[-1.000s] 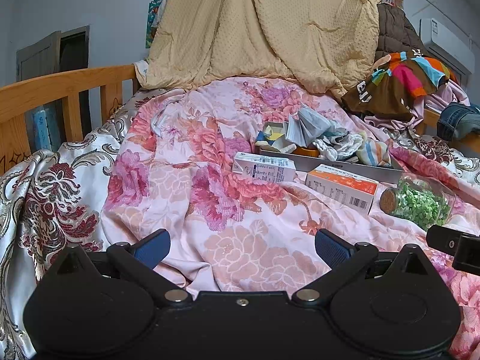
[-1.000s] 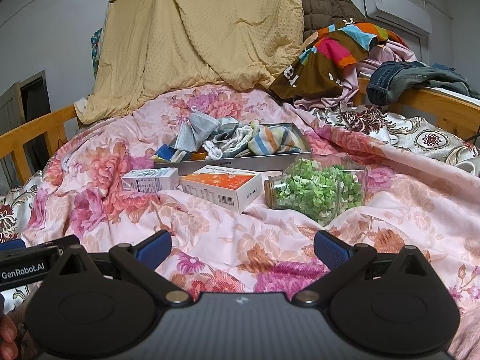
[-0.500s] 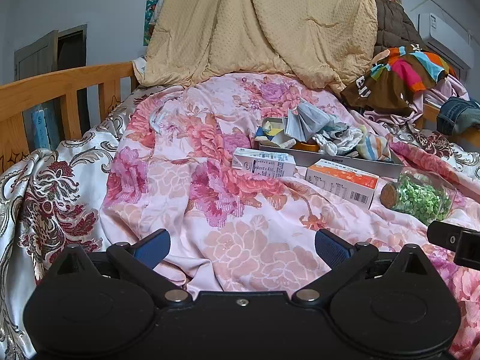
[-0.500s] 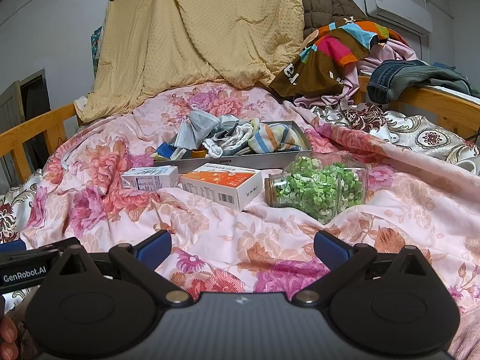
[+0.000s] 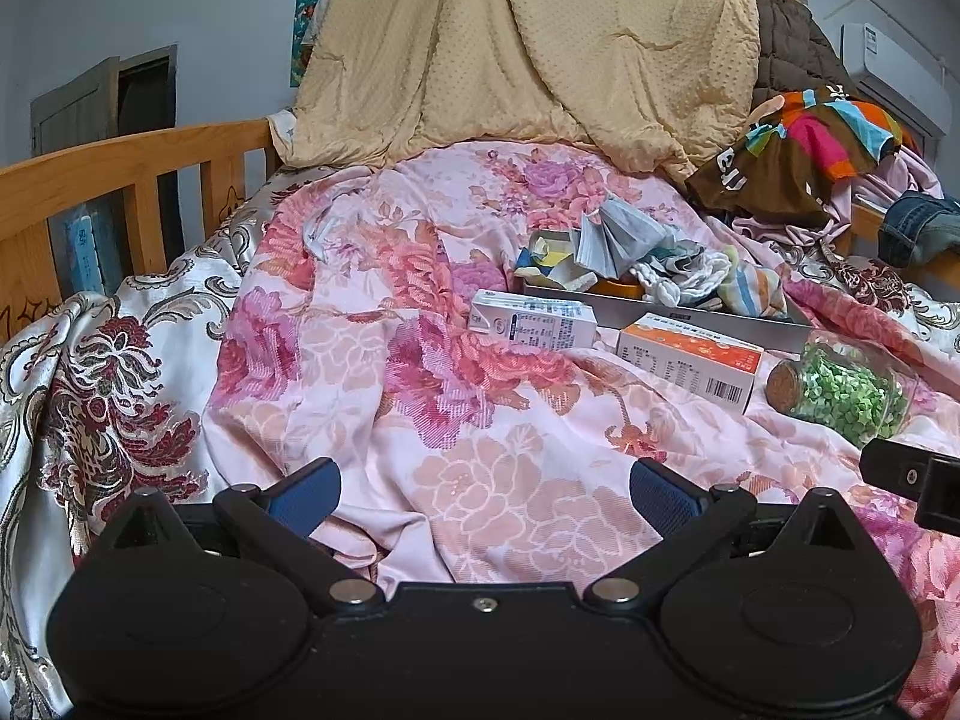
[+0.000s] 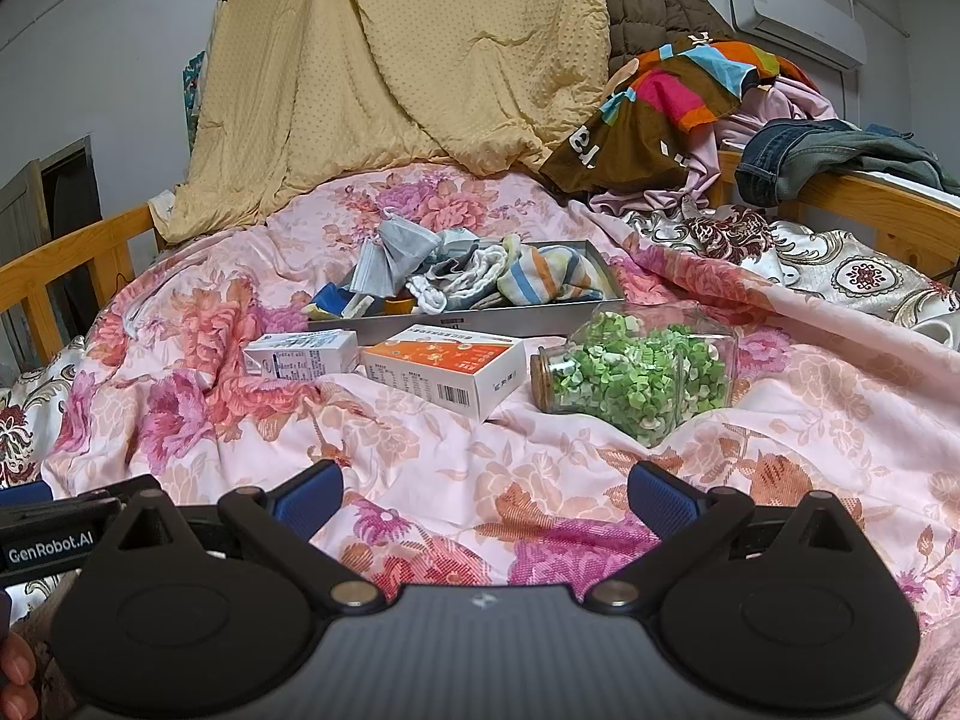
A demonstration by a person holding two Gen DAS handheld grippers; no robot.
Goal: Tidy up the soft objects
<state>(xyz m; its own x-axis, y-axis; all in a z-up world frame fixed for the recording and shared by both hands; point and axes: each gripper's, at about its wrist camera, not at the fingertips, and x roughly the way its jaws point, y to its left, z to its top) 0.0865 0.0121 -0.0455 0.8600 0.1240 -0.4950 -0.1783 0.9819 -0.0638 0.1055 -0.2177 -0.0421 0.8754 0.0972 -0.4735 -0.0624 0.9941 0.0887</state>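
A grey metal tray (image 6: 480, 317) (image 5: 708, 313) lies on the floral bedspread. It holds soft things: a grey face mask (image 6: 390, 258) (image 5: 618, 234), white socks (image 6: 456, 285) and a striped sock (image 6: 552, 279) (image 5: 753, 291). My left gripper (image 5: 485, 495) is open and empty, low over the bedspread, well short of the tray. My right gripper (image 6: 485, 495) is open and empty, in front of the boxes and the jar.
A white carton (image 6: 300, 354) (image 5: 531, 324), an orange-and-white box (image 6: 447, 369) (image 5: 690, 360) and a lying glass jar of green bits (image 6: 636, 372) (image 5: 840, 393) sit before the tray. Wooden bed rails (image 5: 120, 180) (image 6: 840, 204) flank the bed. Piled clothes (image 6: 678, 108) and a tan blanket (image 5: 510, 42) lie behind.
Both views have drifted slightly; the tray and boxes sit a little higher and farther in the left wrist view. Both grippers stay open and empty.
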